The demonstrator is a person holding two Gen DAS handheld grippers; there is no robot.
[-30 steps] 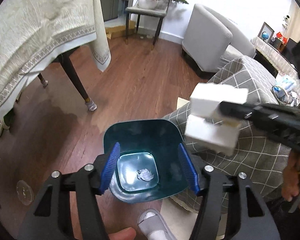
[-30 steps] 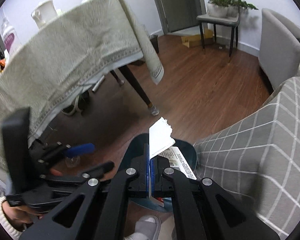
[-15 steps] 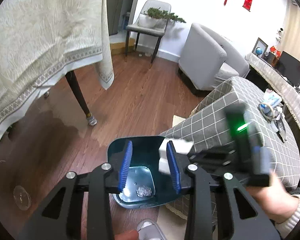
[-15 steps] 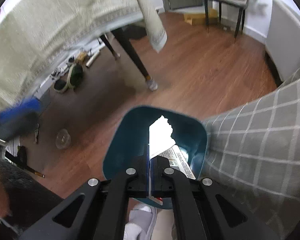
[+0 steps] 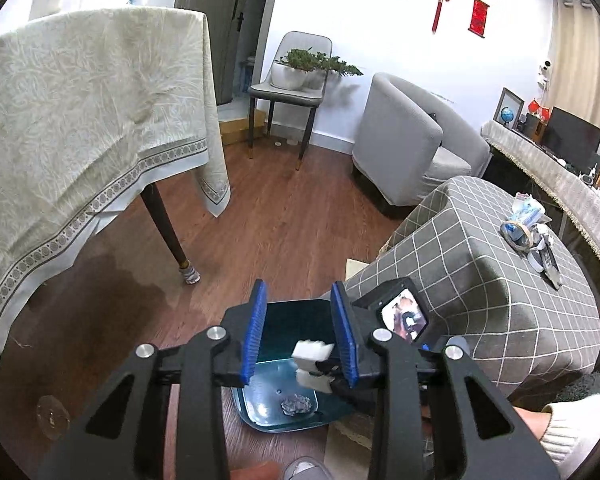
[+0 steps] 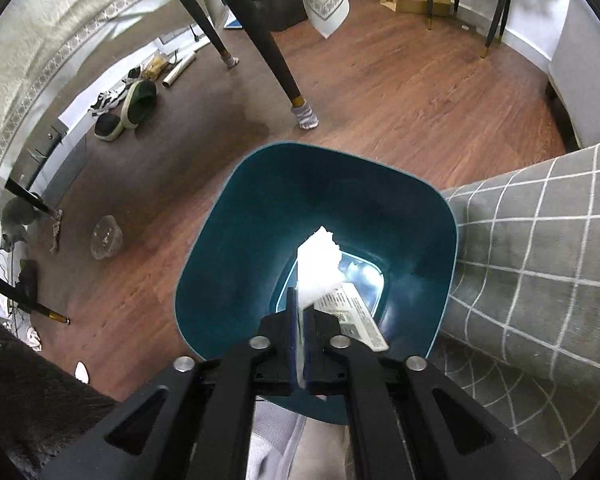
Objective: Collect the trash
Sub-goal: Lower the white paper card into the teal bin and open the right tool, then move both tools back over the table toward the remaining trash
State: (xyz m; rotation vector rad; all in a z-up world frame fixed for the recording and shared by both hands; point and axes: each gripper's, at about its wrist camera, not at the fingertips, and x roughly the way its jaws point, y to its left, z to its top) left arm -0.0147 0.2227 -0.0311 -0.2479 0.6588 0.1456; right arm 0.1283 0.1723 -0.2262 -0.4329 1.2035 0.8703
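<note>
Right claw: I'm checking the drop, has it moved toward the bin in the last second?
Yes. The right claw, shut on the torn white paper, has come down over the teal bin.

The right gripper (image 6: pixel 300 344) has swung from beside the teal bin (image 6: pixel 236 248) to directly over its mouth, dipping low with the white packet (image 6: pixel 320 264) pinched between its pads, label hanging alongside. The left gripper (image 5: pixel 300 336) has risen and drawn back, its blue pads narrower apart than a second ago, so the bin looks smaller beneath it.
</note>
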